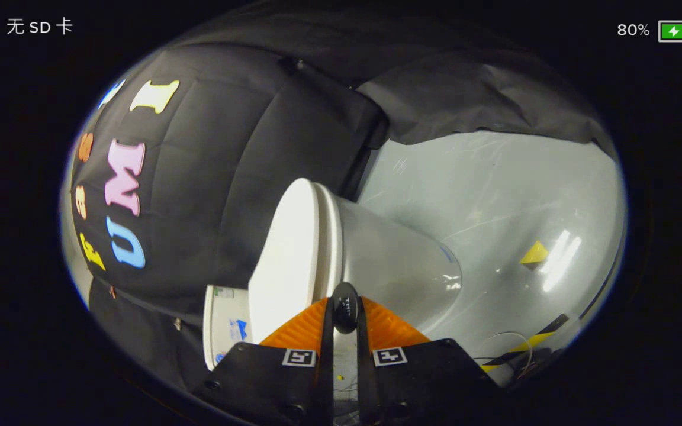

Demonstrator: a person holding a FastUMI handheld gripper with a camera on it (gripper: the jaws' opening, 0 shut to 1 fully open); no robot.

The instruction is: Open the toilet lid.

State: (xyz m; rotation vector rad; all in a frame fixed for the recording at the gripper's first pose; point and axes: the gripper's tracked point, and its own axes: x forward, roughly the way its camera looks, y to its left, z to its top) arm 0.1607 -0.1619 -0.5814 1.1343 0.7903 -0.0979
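The white plastic toilet lid (290,260) lies closed on the white ceramic toilet bowl (394,266), just ahead of the fingers, on a pale grey floor (495,195) beside the black cloth wall (216,177). The gripper (345,316) with orange ribbed fingers (299,328) is nearly closed, clenching a small black oval knob (345,307) at the lid's rim. The gripper view is rolled sideways.

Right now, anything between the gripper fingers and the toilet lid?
Nothing. In the gripper view the gripper has its orange fingers nearly closed, tips right at the edge of the white toilet lid, not visibly clamping it.
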